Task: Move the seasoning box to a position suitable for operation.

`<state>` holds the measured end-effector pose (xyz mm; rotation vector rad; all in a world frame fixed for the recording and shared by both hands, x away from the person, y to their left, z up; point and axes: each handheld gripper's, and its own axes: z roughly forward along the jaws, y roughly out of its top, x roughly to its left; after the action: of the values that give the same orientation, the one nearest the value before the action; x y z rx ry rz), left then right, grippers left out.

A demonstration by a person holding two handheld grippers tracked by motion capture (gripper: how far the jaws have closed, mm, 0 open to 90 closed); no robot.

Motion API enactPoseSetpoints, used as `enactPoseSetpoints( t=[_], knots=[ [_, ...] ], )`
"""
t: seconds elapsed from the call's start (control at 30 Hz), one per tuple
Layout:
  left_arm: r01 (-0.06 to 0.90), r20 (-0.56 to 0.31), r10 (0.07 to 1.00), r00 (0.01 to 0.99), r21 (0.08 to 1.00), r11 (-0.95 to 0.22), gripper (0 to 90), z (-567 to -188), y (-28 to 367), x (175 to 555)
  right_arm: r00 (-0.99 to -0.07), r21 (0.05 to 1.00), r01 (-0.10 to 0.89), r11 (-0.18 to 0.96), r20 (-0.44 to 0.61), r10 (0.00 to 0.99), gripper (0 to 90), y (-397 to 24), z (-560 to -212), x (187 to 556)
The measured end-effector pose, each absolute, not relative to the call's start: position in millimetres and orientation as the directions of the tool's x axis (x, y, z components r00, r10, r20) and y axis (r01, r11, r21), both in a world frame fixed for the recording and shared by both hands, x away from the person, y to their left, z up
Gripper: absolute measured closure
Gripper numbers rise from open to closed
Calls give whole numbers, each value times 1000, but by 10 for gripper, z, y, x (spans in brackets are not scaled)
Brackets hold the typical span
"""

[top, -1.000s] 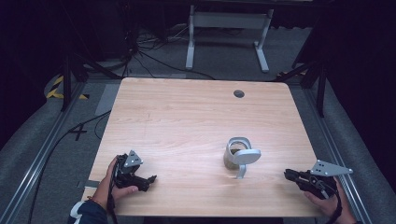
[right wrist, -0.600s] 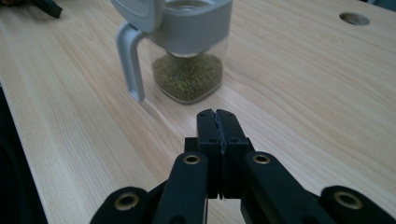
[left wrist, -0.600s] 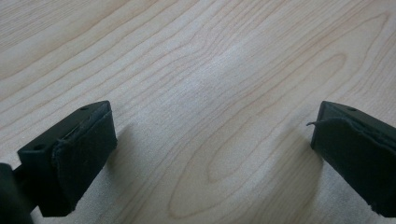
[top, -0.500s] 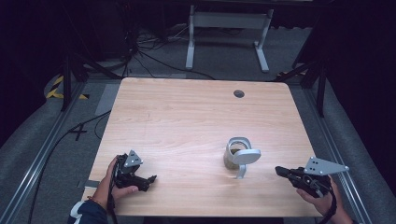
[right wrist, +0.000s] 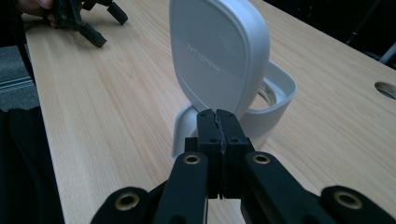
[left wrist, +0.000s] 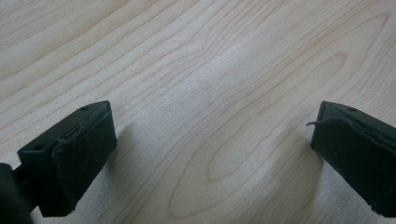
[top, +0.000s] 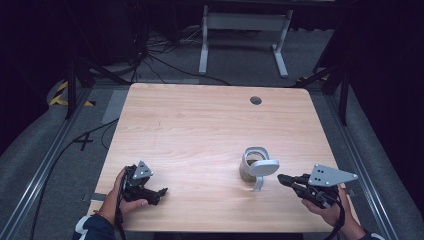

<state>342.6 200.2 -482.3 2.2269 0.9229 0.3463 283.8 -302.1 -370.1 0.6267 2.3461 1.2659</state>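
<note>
White lidded container [top: 256, 169] — lid up, wooden table [top: 200, 130]

White container [top: 256, 169] blocks right gripper [top: 283, 178]; table [top: 200, 125] elsewhere open.

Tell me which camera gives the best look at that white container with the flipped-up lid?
The right gripper view: the white container stands close ahead, its raised lid and open rim plain. The high view shows it small on the table, near the right tool. The left gripper view shows bare wood.
</note>
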Motion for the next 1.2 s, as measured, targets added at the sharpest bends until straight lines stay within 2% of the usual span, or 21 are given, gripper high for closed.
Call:
enactPoseSetpoints(
  t=[0.37, 1.2],
  knots=[
    [517, -15, 700, 714, 685, -513, 3, -4818, 2006, 3429, -830, 857, 159, 490, -152, 536, 897, -2847, -3588, 2912],
    [521, -13, 703, 711, 682, -514, 4, -4815, 2015, 3420, -827, 851, 140, 507, -181, 532, 897, -2742, -3538, 3019]
  ],
)
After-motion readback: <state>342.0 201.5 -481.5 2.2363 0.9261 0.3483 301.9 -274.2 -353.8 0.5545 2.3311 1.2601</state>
